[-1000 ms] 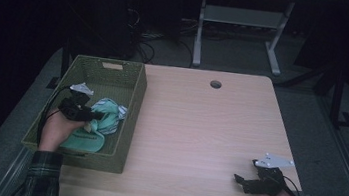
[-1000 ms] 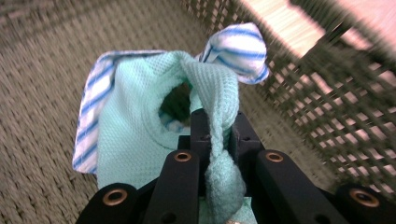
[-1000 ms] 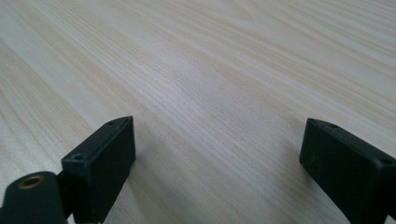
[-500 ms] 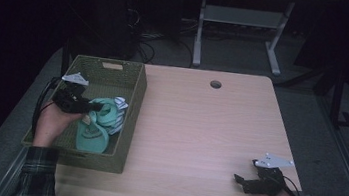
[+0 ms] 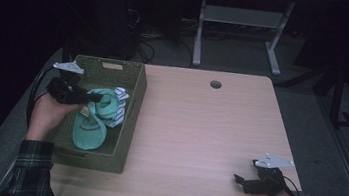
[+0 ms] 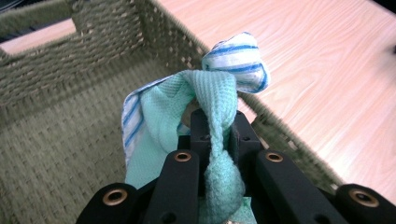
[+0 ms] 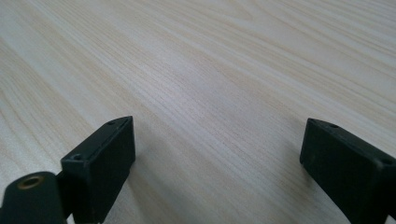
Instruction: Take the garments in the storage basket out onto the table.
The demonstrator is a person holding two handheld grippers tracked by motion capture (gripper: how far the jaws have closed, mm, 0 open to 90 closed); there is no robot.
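Counter (image 5: 198,131): woven basket (image 5: 129,122) at left edge. Left hand-held gripper (image 5: 93,97) above basket, clenched on mint-green cloth (image 6: 212,100); cloth hangs inside, long axis running far-to-near, striped corner (image 6: 240,60) toward counter. Right hand-held gripper (image 5: 239,181) near right corner, released, empty.

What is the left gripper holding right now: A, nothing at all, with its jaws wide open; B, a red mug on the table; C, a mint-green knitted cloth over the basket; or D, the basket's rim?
C: in the left gripper view, the left gripper has its jaws pinched shut on a mint-green knitted cloth above the woven basket.
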